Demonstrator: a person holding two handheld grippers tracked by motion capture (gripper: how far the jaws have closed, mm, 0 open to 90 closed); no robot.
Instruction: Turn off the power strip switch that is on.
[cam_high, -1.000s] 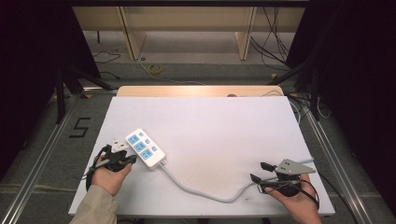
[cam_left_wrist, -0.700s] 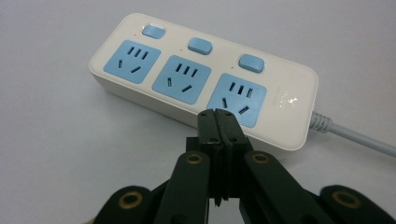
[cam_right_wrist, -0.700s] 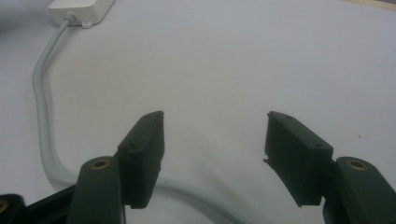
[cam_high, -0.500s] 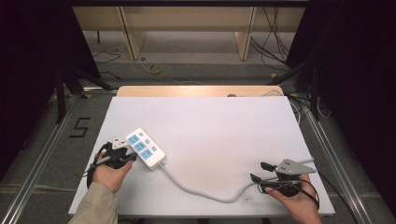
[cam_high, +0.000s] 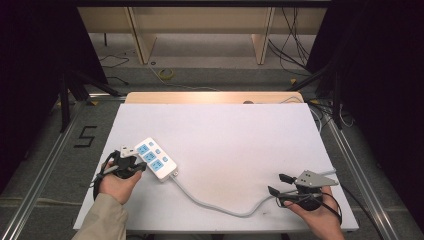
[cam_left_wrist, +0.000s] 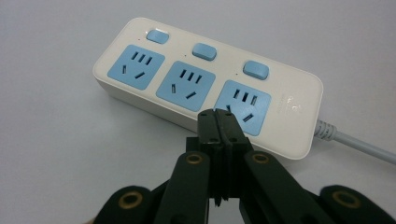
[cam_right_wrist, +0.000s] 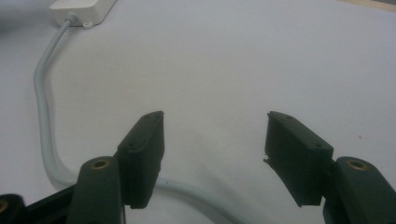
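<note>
High view: the white power strip (cam_high: 156, 159) lies on the white table (cam_high: 225, 140), toward its 8 o'clock area, long axis running from 10 to 4 o'clock. The left gripper (cam_high: 131, 165) sits just at the strip's near side, jaws together and empty. The grey cord (cam_high: 215, 204) curves from the strip's 4 o'clock end toward the right gripper (cam_high: 278, 184), whose jaws stand apart.

Left gripper view: the closed tip (cam_left_wrist: 218, 122) hovers in front of the nearest blue socket (cam_left_wrist: 243, 106), with the three blue switches (cam_left_wrist: 204, 51) along the far edge at 12 o'clock. If a switch is the aim, I judge it best to lift over the sockets and press straight down, so the strip does not skid.

Right gripper view: the open gripper (cam_right_wrist: 215, 140) straddles bare table, the cord (cam_right_wrist: 44, 107) passing at 9 o'clock and behind the left-hand pad. Pinning the cord first would steady the strip.
</note>
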